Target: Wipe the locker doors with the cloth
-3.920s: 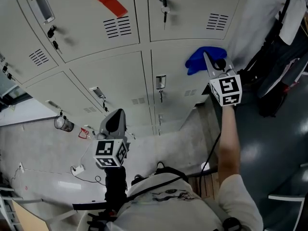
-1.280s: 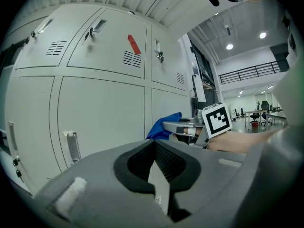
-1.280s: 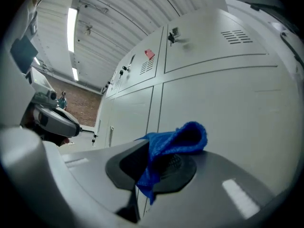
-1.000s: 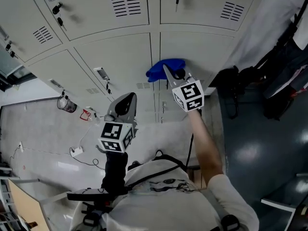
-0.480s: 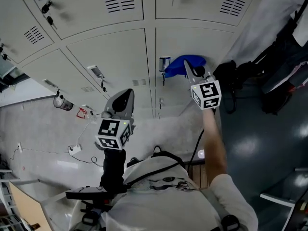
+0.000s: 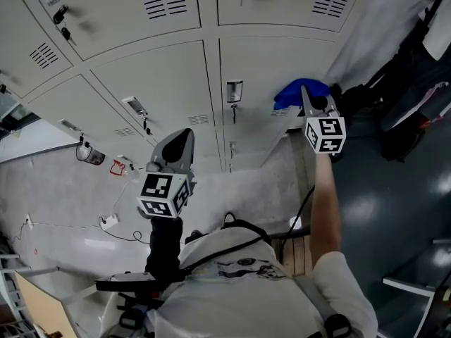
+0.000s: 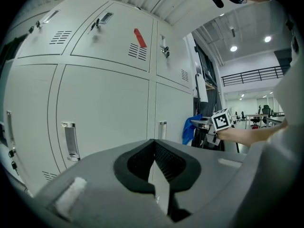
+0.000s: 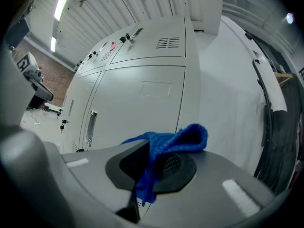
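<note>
Right, we're clamping the blue cloth (image 6: 292,92) in the right gripper (image 6: 307,96), bunched forward so fabric, not jaws, meets the locker door (image 6: 271,65) near its 4 o'clock edge. We're parking the left gripper (image 6: 182,141) closed, empty, at 7 o'clock.

Right gripper (image 6: 305,96), cloth (image 6: 292,92) swept rightward, toward door (image 6: 264,65) edge

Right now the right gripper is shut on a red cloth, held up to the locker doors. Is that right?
No: the cloth is blue, not red. The right gripper view shows the right gripper shut on it, held up to the locker doors.
</note>
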`<state>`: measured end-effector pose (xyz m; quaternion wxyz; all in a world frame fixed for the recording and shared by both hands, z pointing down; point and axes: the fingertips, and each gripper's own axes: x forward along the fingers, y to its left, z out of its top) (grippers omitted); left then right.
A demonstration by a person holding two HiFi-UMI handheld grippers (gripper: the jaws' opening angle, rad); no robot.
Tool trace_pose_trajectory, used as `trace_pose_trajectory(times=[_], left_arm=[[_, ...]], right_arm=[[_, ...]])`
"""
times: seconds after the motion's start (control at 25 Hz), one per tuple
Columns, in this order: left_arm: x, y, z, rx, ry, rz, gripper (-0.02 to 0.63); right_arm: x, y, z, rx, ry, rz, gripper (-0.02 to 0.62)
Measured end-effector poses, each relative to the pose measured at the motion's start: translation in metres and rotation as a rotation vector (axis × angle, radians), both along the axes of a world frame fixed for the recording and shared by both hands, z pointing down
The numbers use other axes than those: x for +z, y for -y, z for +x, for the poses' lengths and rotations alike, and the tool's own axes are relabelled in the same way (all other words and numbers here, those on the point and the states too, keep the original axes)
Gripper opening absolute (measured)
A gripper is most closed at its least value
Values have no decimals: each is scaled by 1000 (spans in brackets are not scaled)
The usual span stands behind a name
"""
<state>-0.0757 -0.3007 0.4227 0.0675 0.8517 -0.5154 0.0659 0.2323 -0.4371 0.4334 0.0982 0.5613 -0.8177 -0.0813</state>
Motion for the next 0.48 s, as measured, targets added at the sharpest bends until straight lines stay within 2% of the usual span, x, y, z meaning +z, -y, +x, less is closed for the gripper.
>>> trace_pose_trajectory(times=[0.08, 0.24, 0.48], left_arm=[[-1, -1, 0, 2, -2, 0, -2], [-1, -2, 2, 4, 0, 3, -2], [-1, -4, 1, -4, 3, 4, -2]], right_arm=[[-3, -5, -5, -28, 4, 3, 28], [-3, -27, -45, -158, 31, 8, 28], [50, -38, -131, -311, 16, -91, 28]])
